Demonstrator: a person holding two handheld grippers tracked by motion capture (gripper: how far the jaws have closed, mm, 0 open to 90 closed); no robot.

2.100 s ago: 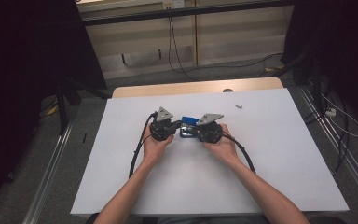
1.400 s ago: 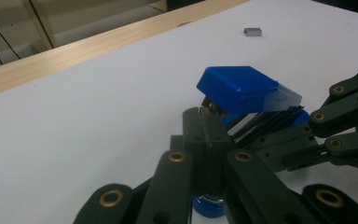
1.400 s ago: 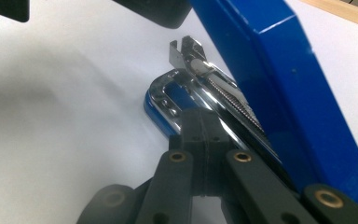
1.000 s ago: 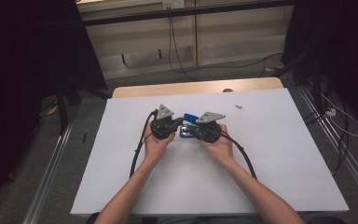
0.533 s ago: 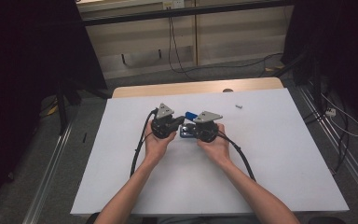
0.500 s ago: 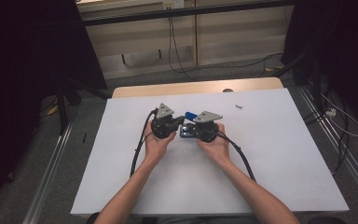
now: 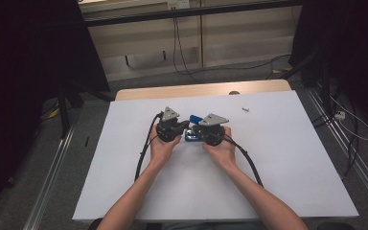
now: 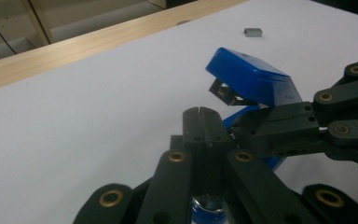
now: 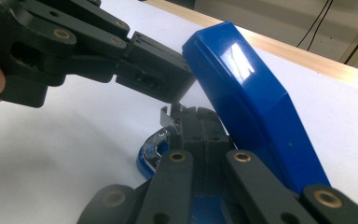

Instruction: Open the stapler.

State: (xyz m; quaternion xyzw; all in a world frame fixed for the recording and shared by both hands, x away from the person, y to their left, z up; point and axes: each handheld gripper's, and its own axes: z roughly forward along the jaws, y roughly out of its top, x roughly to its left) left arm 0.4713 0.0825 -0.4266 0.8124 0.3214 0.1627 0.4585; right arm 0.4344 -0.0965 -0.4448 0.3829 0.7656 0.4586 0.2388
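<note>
Nearest me, almost nothing has changed over the last two seconds: both hands stay put at mid-table, so I judge I'm still working the stapler's insides, not moving on. My left gripper [image 8: 204, 113] has its jaws pressed together, tip beside the blue stapler [image 8: 251, 81]; whether it pinches anything I cannot tell. My right gripper [image 9: 200, 114] is likewise closed, nosed against the metal staple channel [image 9: 168, 119] under the raised lid. I cannot see whether that channel holds staples. Farther off, a small grey block [image 7: 245, 109] lies alone on the white table [image 7: 292, 167].
</note>
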